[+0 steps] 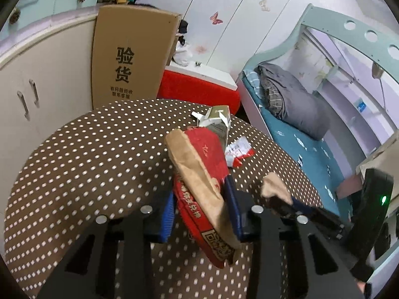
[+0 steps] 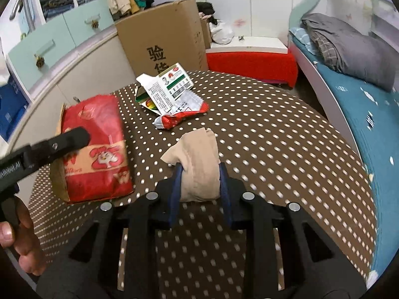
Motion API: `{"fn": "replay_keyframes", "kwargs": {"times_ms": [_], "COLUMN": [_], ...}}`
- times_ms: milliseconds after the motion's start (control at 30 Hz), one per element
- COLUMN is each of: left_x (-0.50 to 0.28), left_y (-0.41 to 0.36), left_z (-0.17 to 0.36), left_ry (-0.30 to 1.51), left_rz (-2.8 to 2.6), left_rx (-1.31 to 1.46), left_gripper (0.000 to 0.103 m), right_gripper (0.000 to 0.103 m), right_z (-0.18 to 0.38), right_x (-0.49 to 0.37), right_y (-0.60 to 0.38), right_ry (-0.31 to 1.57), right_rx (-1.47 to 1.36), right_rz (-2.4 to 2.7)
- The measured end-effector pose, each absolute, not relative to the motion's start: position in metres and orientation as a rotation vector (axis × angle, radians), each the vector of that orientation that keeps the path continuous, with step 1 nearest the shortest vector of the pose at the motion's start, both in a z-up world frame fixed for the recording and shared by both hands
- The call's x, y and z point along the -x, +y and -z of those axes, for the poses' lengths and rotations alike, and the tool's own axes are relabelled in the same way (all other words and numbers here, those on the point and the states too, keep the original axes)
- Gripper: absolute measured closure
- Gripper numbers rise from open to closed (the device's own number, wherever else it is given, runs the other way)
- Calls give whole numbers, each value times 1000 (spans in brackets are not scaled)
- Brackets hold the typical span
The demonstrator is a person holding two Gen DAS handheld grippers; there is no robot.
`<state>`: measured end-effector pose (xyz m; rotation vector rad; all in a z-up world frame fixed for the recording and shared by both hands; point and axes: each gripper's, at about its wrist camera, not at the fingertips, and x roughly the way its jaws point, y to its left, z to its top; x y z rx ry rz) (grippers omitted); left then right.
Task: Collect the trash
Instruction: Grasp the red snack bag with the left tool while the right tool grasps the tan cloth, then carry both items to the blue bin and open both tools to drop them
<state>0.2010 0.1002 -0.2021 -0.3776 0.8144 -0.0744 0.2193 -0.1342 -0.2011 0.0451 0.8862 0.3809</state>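
Note:
My left gripper [image 1: 202, 206] is shut on a red and brown paper bag [image 1: 199, 169], its blue pads pressing the bag's two sides while the bag stands tilted over the table. In the right wrist view the same bag [image 2: 94, 149] shows at the left, with a black finger [image 2: 72, 138] of the left gripper across it. My right gripper [image 2: 199, 179] is shut on a beige crumpled wad [image 2: 197, 159] just above the dotted cloth. Farther back lie a white opened carton [image 2: 167, 89] and a red and white wrapper [image 2: 179, 117].
The round table wears a brown polka-dot cloth [image 2: 274, 137]. Behind it stand a tall cardboard box [image 2: 162, 42] and a red bench [image 2: 251, 64]. A bed [image 2: 361, 114] runs along the right, cabinets [image 1: 37, 87] along the left. A person's hand [image 2: 22, 244] holds the left gripper.

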Motion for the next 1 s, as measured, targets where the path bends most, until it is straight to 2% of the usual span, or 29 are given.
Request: {"fn": "replay_keyframes", "kwargs": {"times_ms": [400,700,1000], "left_x": [-146,-136,-127], "left_y": [49,-60,-186], "left_z": [139,93,81], "left_ry": [698,624,596], "left_rz": [185,391,593], "left_rx": [256,136,-2], "left_gripper": [67,67,67], "right_gripper": [75,75,75], "right_z": [132,93,93], "right_x": [-165,-117,-82], "right_y": [-229,-345,-445], "right_ry": [726,601,570], "right_rx": [-188,-286,-353], "right_rz": [-289,-121,67]}}
